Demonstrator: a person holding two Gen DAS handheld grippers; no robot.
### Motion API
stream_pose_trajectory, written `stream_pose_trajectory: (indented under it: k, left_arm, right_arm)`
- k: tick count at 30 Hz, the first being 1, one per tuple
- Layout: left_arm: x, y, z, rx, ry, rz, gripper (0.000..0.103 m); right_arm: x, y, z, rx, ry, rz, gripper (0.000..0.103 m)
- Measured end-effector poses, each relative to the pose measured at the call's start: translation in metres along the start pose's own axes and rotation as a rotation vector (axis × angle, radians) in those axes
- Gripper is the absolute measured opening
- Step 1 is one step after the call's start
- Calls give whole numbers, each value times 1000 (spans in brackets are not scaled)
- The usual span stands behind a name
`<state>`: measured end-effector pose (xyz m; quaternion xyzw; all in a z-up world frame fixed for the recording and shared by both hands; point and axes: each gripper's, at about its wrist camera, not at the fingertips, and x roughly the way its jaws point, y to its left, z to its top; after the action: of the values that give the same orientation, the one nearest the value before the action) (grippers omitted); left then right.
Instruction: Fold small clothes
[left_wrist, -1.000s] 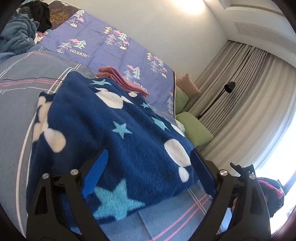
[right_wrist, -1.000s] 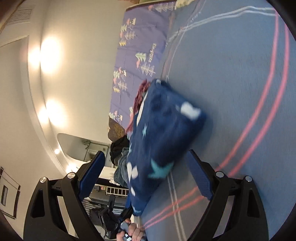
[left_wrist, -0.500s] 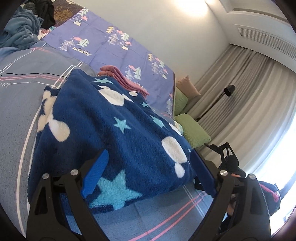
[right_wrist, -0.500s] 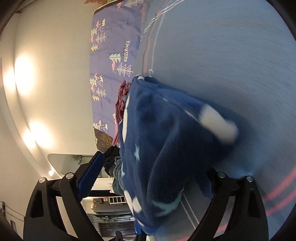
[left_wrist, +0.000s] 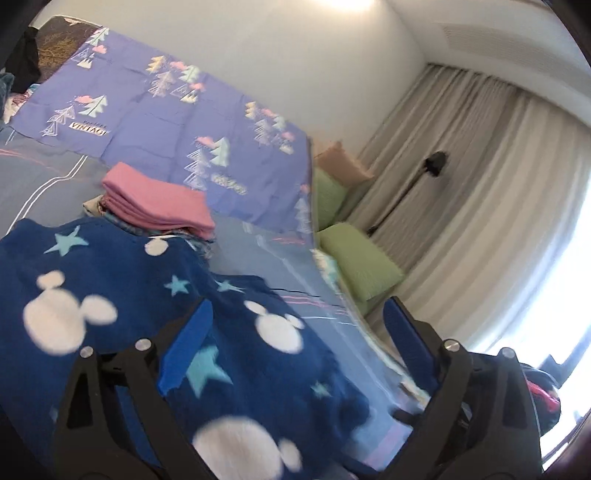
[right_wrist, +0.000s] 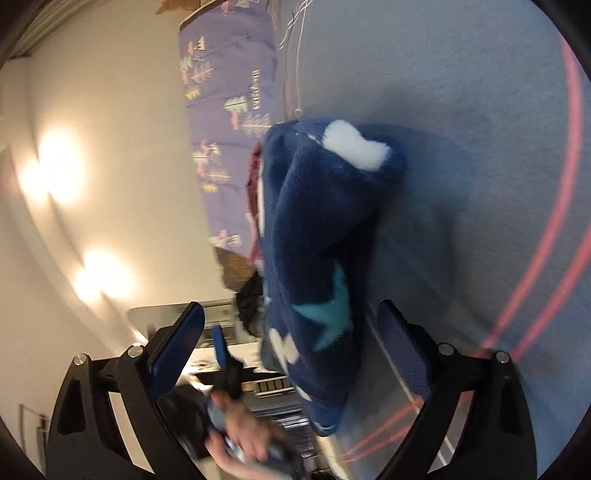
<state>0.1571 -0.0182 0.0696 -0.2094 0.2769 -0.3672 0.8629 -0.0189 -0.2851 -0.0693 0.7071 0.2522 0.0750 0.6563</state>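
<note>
the left gripper (left_wrist: 295, 332) is spread wide over the blue fleece garment (left_wrist: 122, 314), holding nothing; the right gripper (right_wrist: 291, 336) is also spread wide, the garment's bunched edge between its fingers, contact unclear. the fleece fills the lower left on the bed (left_wrist: 40, 177). just behind it, centre left, sits a folded pink stack (left_wrist: 159, 203). green cushions (left_wrist: 354, 258) and curtains (left_wrist: 491, 192) line the bed's right edge.

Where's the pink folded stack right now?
In the left wrist view, upper left: the pink folded stack sits on the bed just behind the blue star fleece, before the purple tree-print sheet.
</note>
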Motion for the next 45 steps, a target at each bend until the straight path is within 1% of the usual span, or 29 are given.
stream_pose_trajectory:
  k: [2,3,5,6,8,9,10,11,14,15,16,18,19,20,22,23,25,27,29,30,31,33,35,36,37,39,42,45]
  left_arm:
    - [28,10,-2,-8,60,100,100]
    - [49,23,-8,-23,116,157,100]
    - [77,52,-28,-53,184,211,100]
    - [81,61,-36,-49,179,202,100]
    - [70,60,-31,-63,137,140,101]
    - [67,64,-29,-73,124,96,101]
    - [69,69,-30,-91,137,91,101]
    - [71,71,-29,-97,145,93,101]
    - [74,65,-29,-64,163,116,101]
    - [74,63,-30,-58,167,122,101]
    - [74,63,-30,-59,168,122,101]
    - [72,63,-29,-64,162,112,101]
    - [70,64,-30,-65,161,109,101]
    - [71,64,-31,-65,160,108,101]
    - [70,64,-30,-65,158,106,101]
    - [69,65,-30,-66,157,104,101]
    - [69,65,-30,-69,155,100,101]
    - [64,67,-31,-71,155,99,101]
    - [63,68,-31,-69,155,98,101]
    - [63,68,-31,-70,154,96,101]
    - [63,69,-31,-70,153,95,101]
    - [62,69,-32,-69,154,97,101]
    - [62,68,-32,-69,153,98,101]
    - [62,68,-32,-69,153,97,101]
    - [62,68,-32,-68,154,98,101]
    - [62,67,-32,-68,153,98,101]
    - [61,66,-32,-68,150,95,101]
    - [59,66,-32,-70,145,88,101]
  right_arm:
    - [5,3,4,-10,-25,-44,95]
    - [12,4,9,-21,-32,-70,95]
    - [23,8,15,-28,-33,-97,96]
    - [25,10,18,-32,-40,-106,97]
    - [37,15,25,-48,-57,-130,98]
    - [41,15,29,-49,-65,-138,98]
    - [48,17,34,-45,-81,-141,101]
    - [53,18,37,-38,-89,-141,102]
    - [68,22,44,-15,-110,-216,102]
    - [71,23,45,-16,-125,-224,102]
    - [69,22,43,-21,-131,-222,102]
    - [65,25,43,-46,-170,-171,102]
    - [61,29,38,-102,-207,-138,102]
    - [63,35,35,-167,-215,-151,102]
    - [72,38,32,-218,-208,-181,102]
    - [72,38,31,-217,-206,-177,102]
    - [64,44,26,-221,-198,-120,102]
    - [60,51,25,-240,-177,-98,102]
    - [53,47,28,-187,-127,-75,102]
    - [47,39,33,-125,-101,-52,102]
    - [39,32,35,-91,-86,-48,102]
    - [23,25,39,-58,-80,-86,102]
    - [4,24,43,-135,-122,-195,102]
    - [-3,24,42,-179,-139,-235,102]
    - [-7,23,40,-218,-135,-251,102]
    - [-5,25,35,-242,-96,-264,102]
    - [4,21,29,-213,-69,-266,102]
    - [12,22,28,-194,-64,-276,102]
